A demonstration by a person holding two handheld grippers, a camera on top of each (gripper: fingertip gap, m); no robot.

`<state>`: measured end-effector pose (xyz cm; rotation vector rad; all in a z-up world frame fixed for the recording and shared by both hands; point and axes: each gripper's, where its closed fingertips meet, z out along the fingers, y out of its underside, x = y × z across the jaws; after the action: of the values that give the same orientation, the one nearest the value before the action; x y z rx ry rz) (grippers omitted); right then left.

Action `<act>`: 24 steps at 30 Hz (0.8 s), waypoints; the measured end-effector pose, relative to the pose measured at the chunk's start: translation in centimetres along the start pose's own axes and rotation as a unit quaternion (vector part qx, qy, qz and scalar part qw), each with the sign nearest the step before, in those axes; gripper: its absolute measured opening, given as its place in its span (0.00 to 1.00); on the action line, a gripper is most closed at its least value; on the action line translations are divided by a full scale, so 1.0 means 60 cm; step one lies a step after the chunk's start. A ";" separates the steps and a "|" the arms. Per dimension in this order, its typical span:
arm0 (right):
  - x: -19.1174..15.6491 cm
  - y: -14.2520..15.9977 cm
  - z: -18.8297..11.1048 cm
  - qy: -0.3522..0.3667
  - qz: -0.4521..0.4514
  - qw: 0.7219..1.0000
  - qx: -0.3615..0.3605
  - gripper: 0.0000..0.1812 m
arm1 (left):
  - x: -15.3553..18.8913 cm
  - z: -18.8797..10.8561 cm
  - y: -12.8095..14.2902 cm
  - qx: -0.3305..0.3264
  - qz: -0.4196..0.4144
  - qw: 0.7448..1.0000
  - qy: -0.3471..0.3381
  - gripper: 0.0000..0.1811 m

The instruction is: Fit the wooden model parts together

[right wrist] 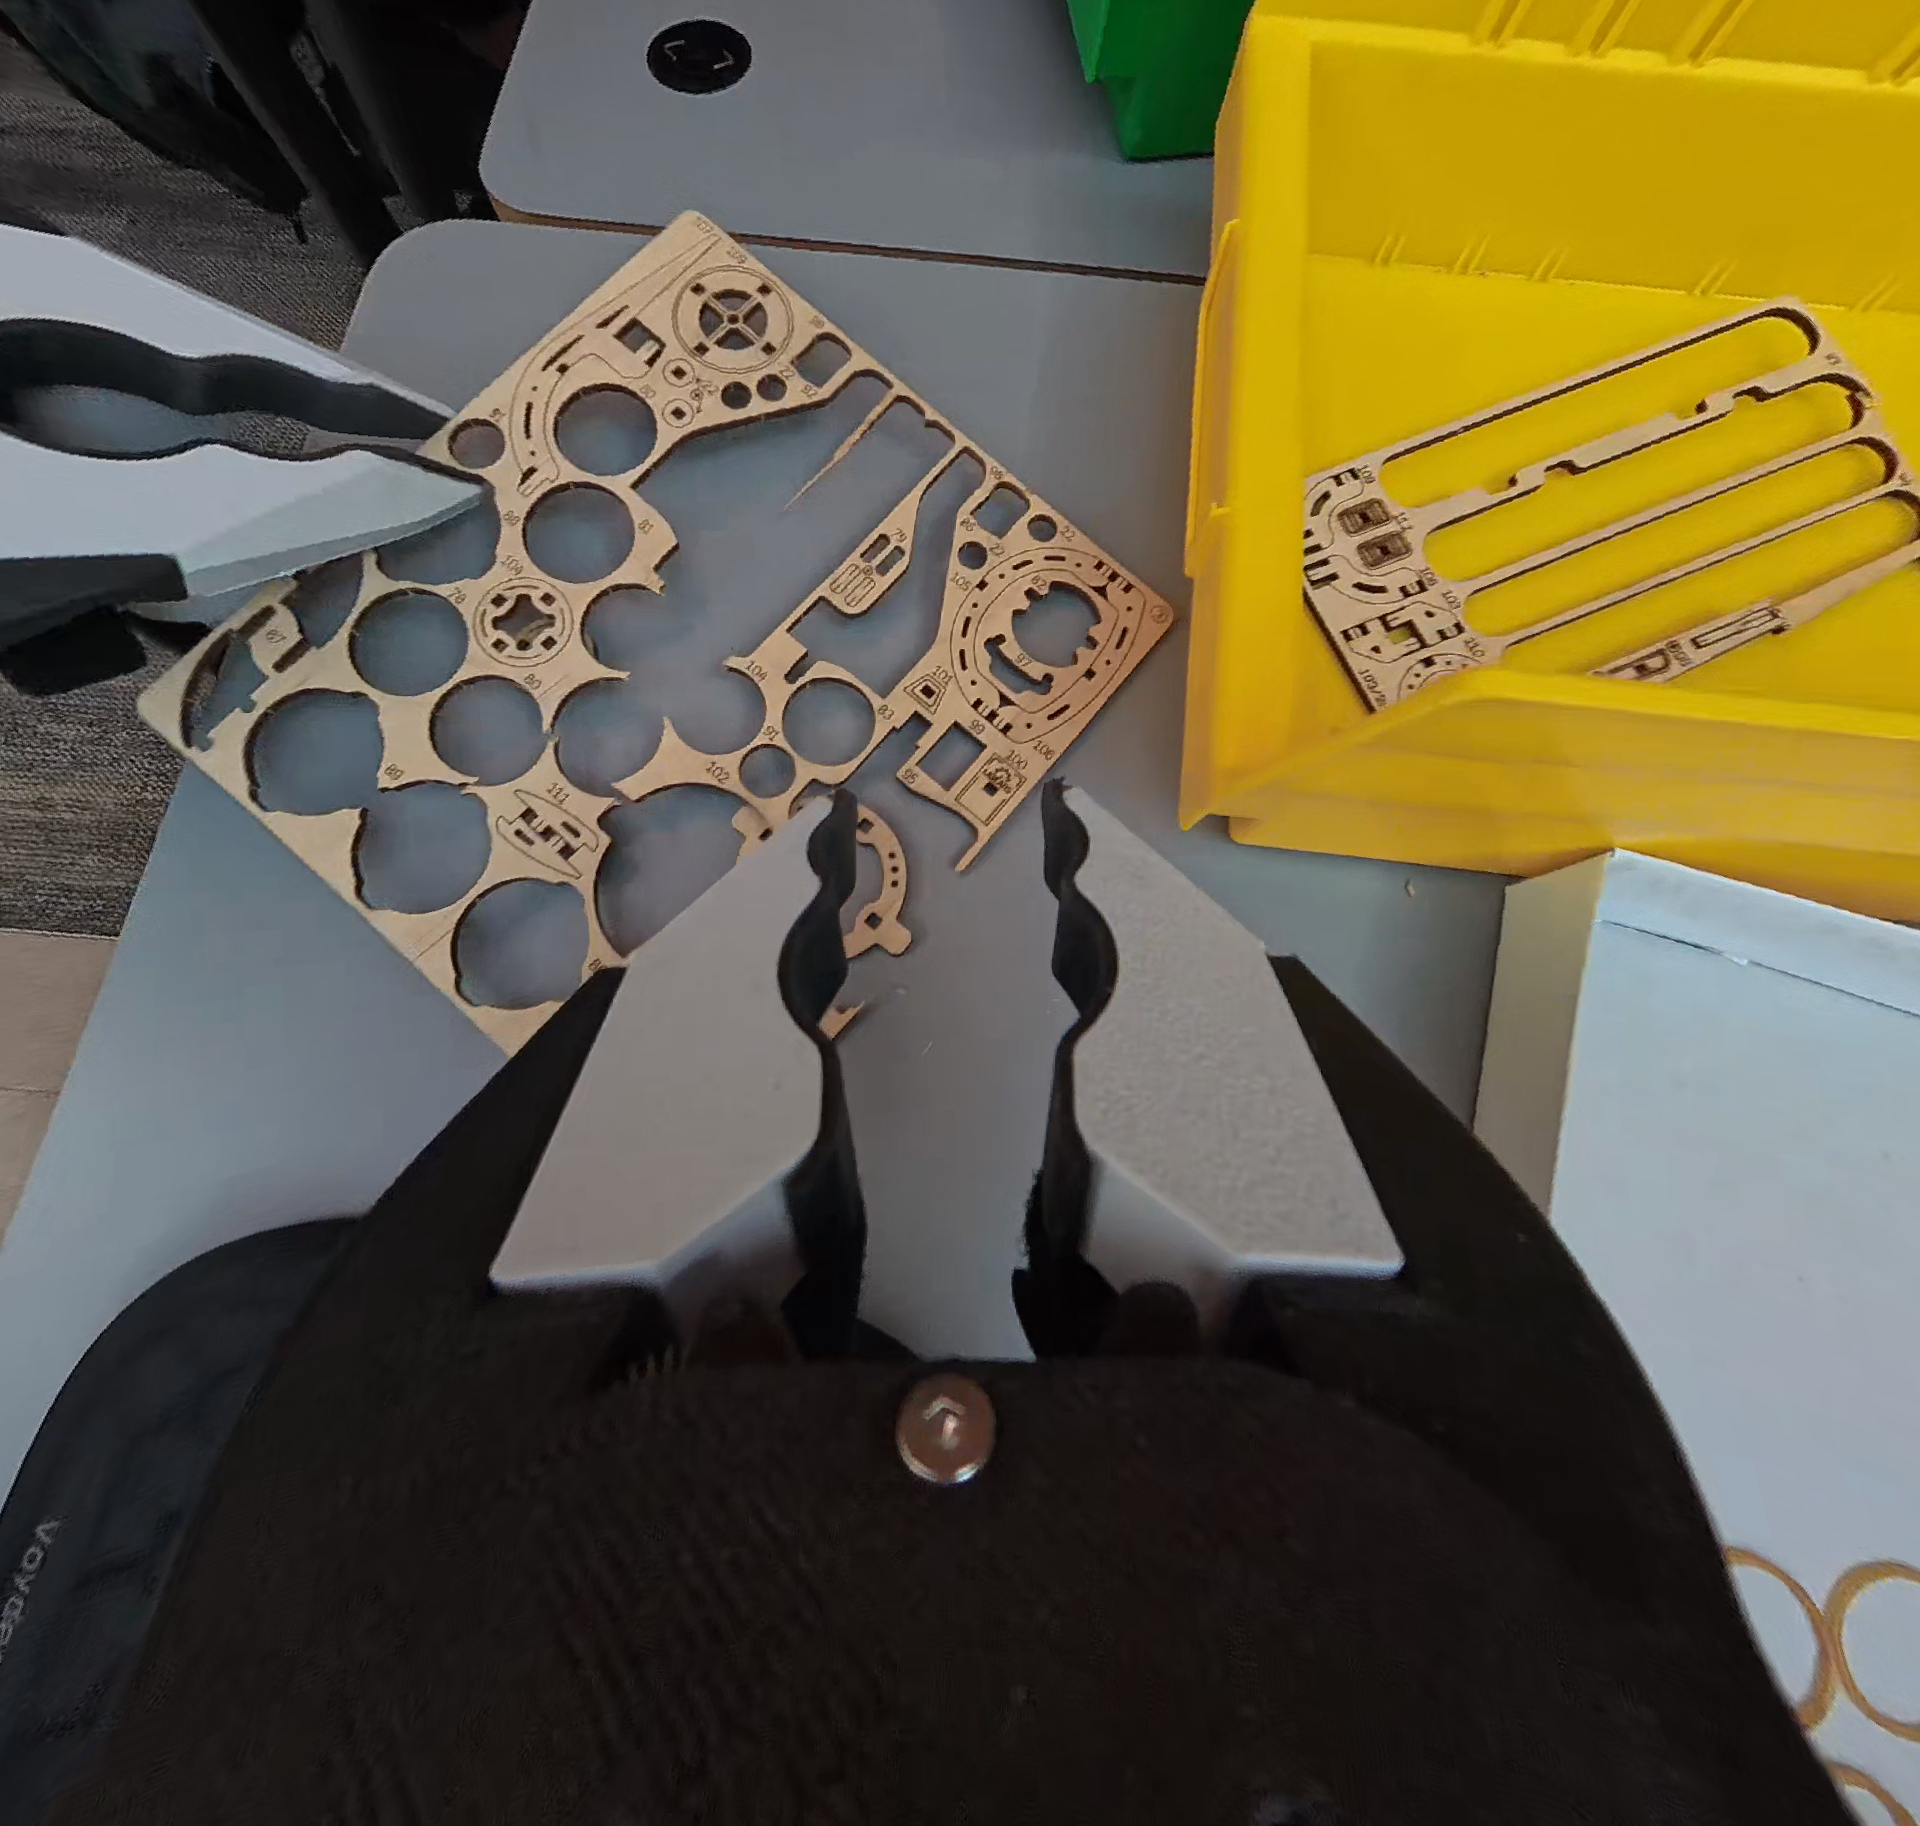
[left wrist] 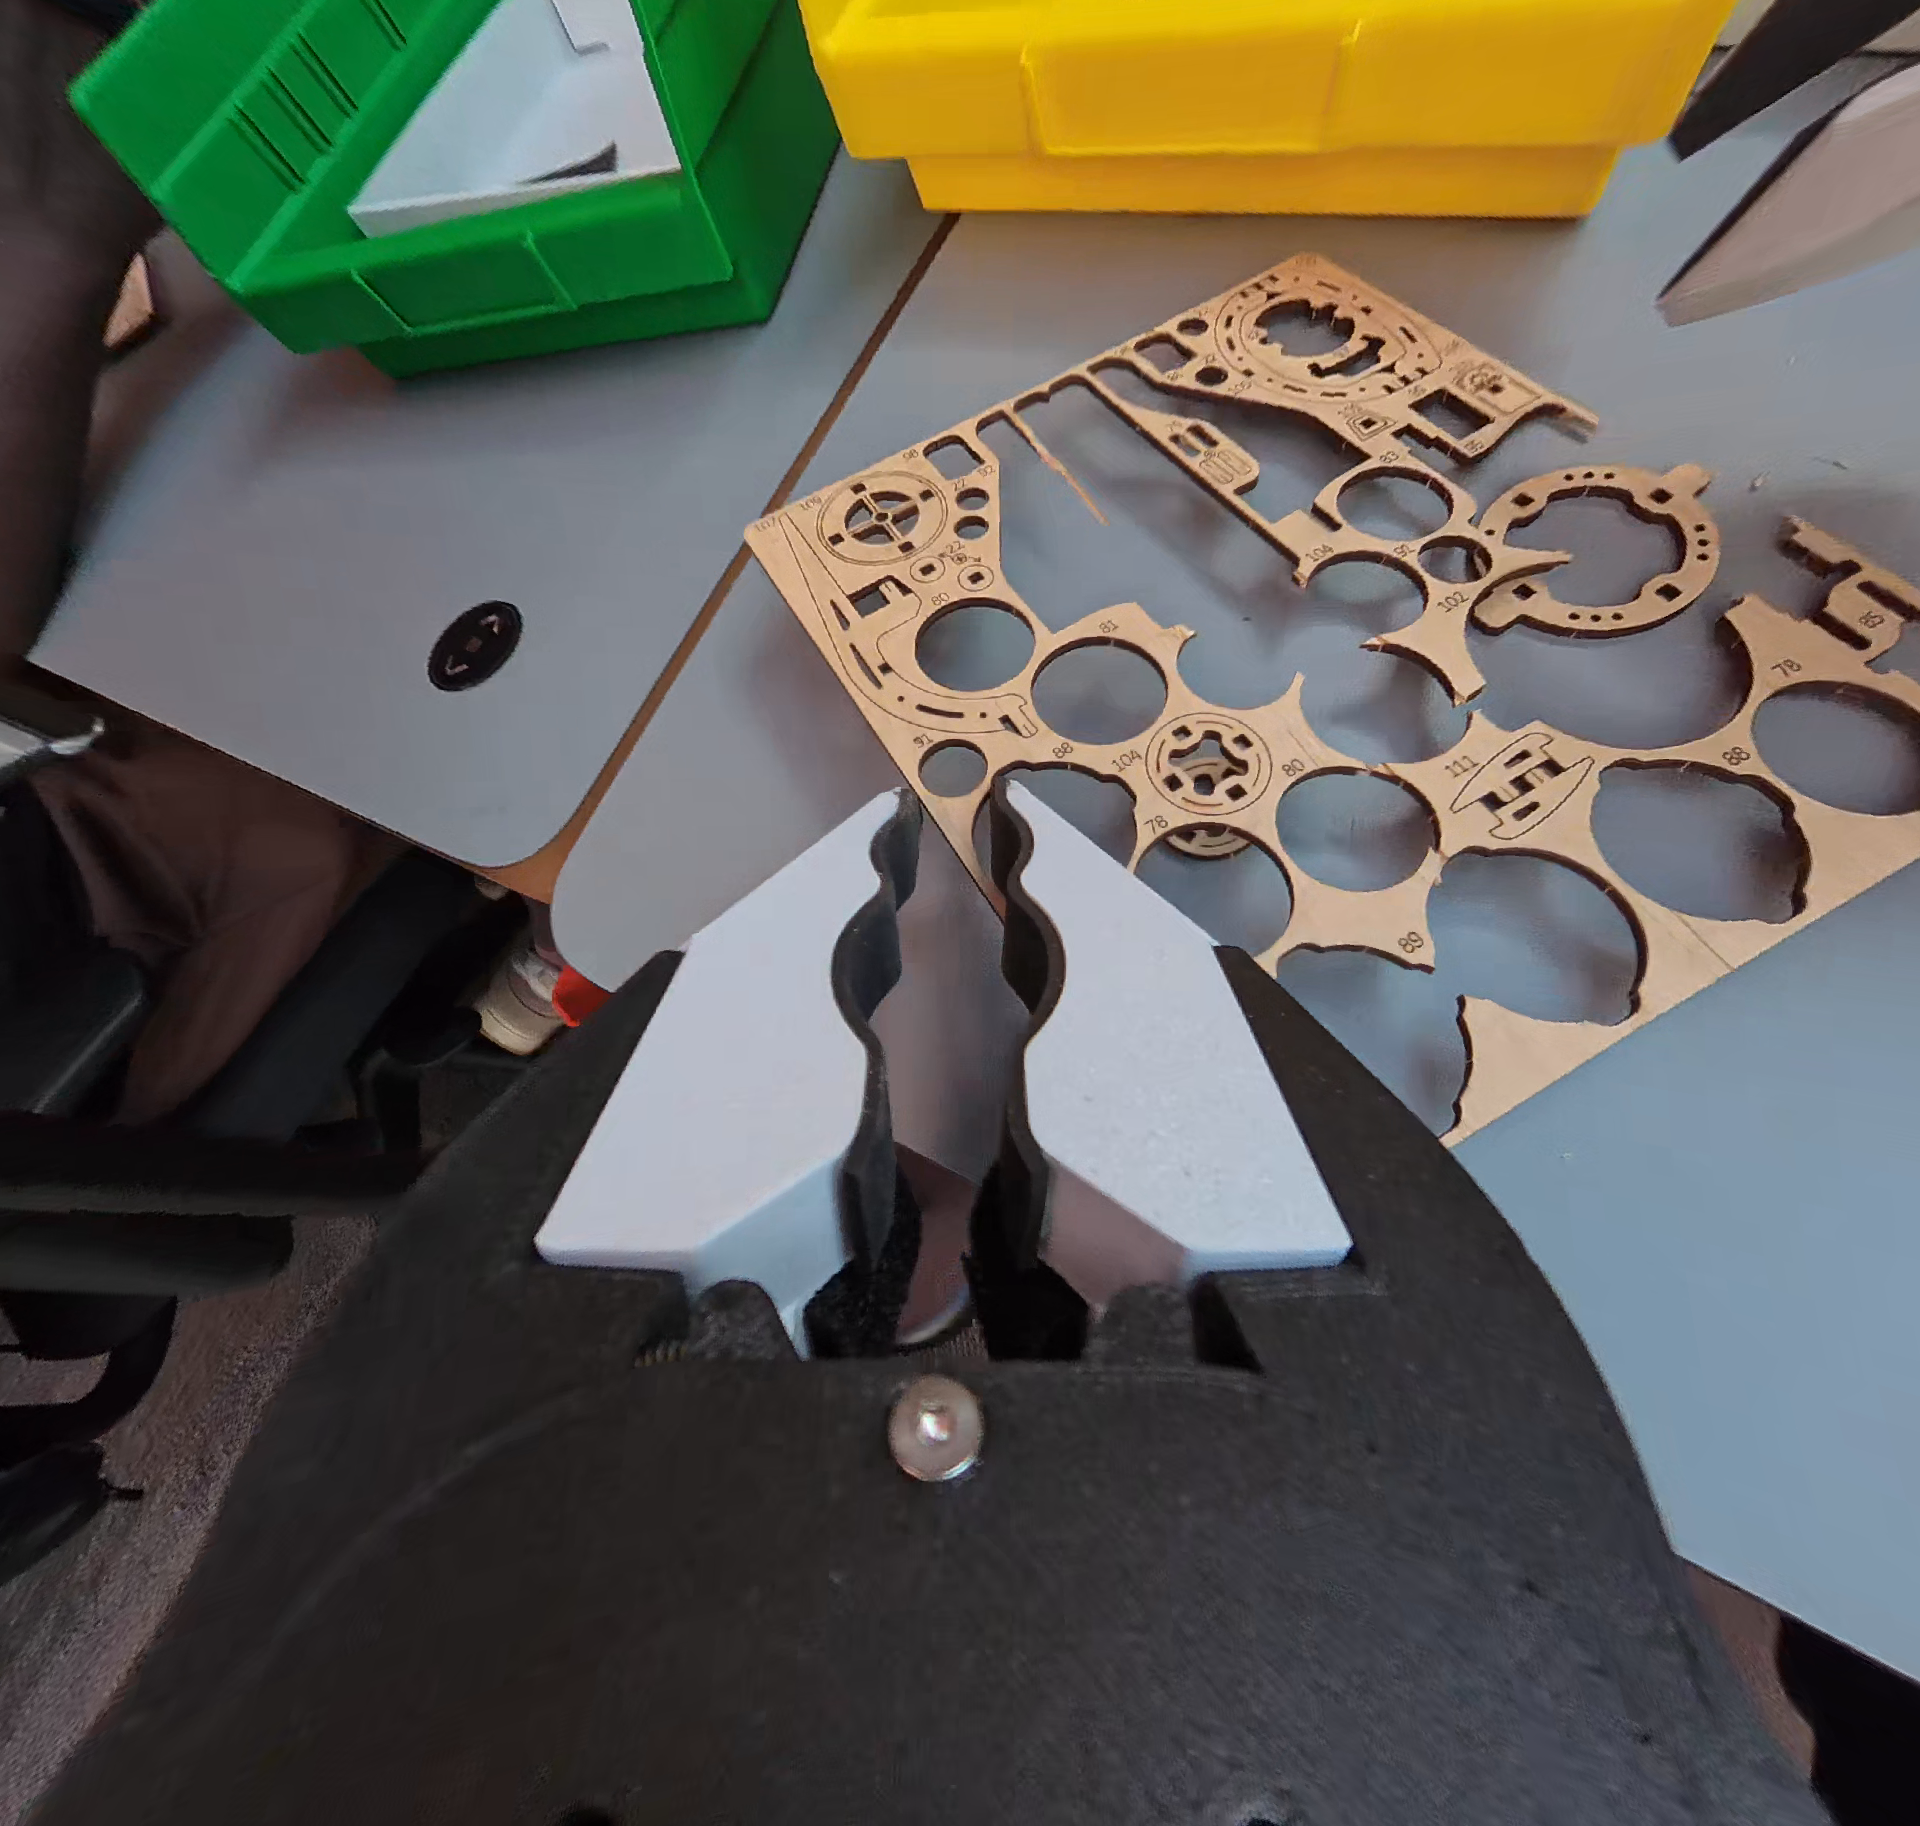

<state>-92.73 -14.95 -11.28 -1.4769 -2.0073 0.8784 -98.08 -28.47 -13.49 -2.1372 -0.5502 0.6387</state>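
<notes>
Two tools hover over the grey surface (left wrist: 312, 529), both empty: the left tool (left wrist: 956, 805) has its jaws nearly together, the right tool (right wrist: 948, 805) stands open. Below lie the wooden sheet (right wrist: 665, 633) and a loose ring part (left wrist: 1600, 555). Thin sheet bridges could snap if pinched hard, I'd say.

A green bin (left wrist: 312, 155) and a yellow bin (left wrist: 1195, 83) are set side by side on a grey table (left wrist: 312, 529). A round black button (left wrist: 474, 645) is set into the tabletop.
</notes>
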 end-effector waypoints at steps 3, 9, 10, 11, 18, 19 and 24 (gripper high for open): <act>0.015 -0.007 0.006 0.010 0.029 0.999 0.012 0.20 | -0.009 -0.016 -0.020 0.047 0.013 0.999 -0.021 0.06; 0.025 0.000 0.012 -0.020 0.112 0.993 0.036 0.20 | -0.010 -0.038 -0.047 0.109 0.035 0.993 -0.041 0.06; 0.031 0.000 0.011 -0.017 0.122 0.992 0.041 0.20 | -0.010 -0.043 -0.051 0.120 0.042 0.991 -0.046 0.06; 0.032 -0.003 0.009 -0.019 0.129 0.990 0.051 0.20 | -0.009 -0.047 -0.055 0.128 0.048 0.989 -0.050 0.06; 0.028 -0.016 0.015 -0.062 0.192 0.977 0.062 0.20 | 0.003 -0.071 -0.074 0.174 0.056 0.982 -0.051 0.06; 0.024 -0.020 0.013 -0.080 0.202 0.974 0.070 0.20 | 0.002 -0.074 -0.076 0.179 0.055 0.981 -0.052 0.06; -0.008 -0.044 -0.011 -0.222 0.274 0.929 0.108 0.08 | -0.002 -0.084 -0.079 0.197 0.048 0.978 -0.049 0.06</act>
<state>-93.83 -15.79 -8.87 -1.8651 -1.7070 1.7410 -95.87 -28.78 -6.95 -1.7733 -0.3408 0.8355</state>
